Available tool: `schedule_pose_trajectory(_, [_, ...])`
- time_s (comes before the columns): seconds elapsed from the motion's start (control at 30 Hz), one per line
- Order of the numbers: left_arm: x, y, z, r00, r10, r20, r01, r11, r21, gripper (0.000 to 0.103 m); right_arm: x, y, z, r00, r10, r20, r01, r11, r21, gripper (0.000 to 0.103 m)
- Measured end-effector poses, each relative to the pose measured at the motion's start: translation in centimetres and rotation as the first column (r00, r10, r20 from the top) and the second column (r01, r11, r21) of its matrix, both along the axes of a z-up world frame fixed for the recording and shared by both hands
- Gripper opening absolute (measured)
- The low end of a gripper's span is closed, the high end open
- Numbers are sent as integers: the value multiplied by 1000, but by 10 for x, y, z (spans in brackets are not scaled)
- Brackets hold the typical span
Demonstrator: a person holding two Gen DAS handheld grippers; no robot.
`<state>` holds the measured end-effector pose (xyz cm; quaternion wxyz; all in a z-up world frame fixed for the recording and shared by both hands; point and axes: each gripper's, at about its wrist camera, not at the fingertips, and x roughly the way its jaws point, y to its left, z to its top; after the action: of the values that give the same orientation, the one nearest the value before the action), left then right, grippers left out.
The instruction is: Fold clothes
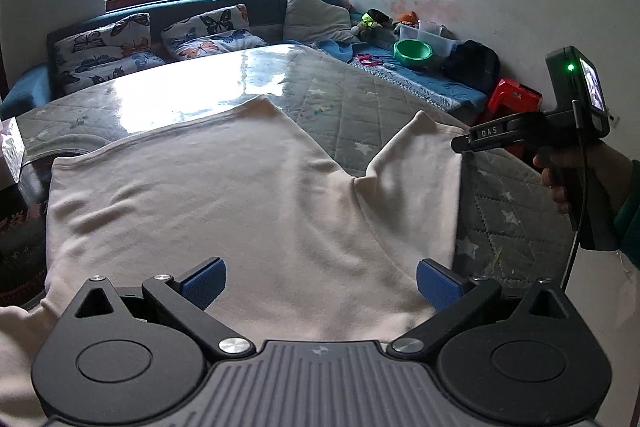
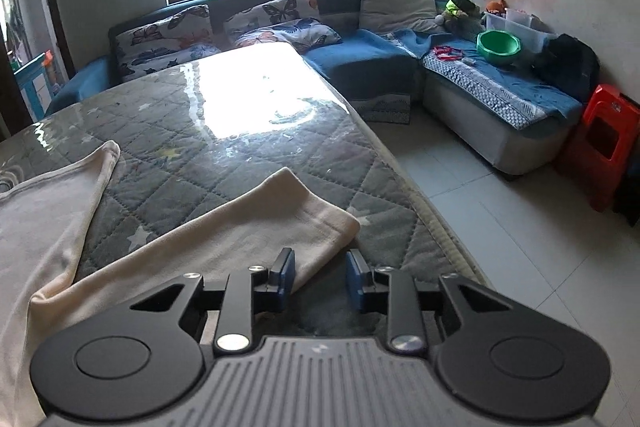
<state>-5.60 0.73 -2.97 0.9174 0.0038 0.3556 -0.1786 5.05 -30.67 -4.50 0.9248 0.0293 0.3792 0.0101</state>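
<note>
Left wrist view: a cream long-sleeved shirt (image 1: 224, 203) lies spread flat on a grey quilted table cover (image 1: 360, 99), and everything here is placed relative to that shirt. The left gripper (image 1: 320, 283) hovers over the shirt's near edge with its blue pads spread wide, holding nothing. At the shirt's far right, where one sleeve (image 1: 416, 171) angles outward, the right gripper (image 1: 460, 145) comes in from the side, held in a person's hand (image 1: 554, 183). Right wrist view: the sleeve (image 2: 240, 227) runs diagonally across the cover, its cuff end lying just ahead of the right gripper (image 2: 320, 277). The jaws are partly closed, with a gap between the pads; the cuff's corner sits beside the left pad and does not look pinched. The risk, as judged from here: closing now may catch only a sliver of cuff, or none, so the sleeve slips free when lifted and the fold goes crooked.
</note>
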Motion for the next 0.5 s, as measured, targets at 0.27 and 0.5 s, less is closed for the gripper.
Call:
schedule_pose_trajectory(0.27, [-2, -2, -4, 1000, -5, -10, 5, 1000, -4, 103, 4, -4, -1, 1000, -23, 4, 23, 999, 34, 28])
schedule_pose_trajectory(0.5, [-3, -7, -3, 1000, -14, 3, 14, 1000, 5, 103, 14, -2, -4, 1000, -22, 9, 22, 999, 25, 7])
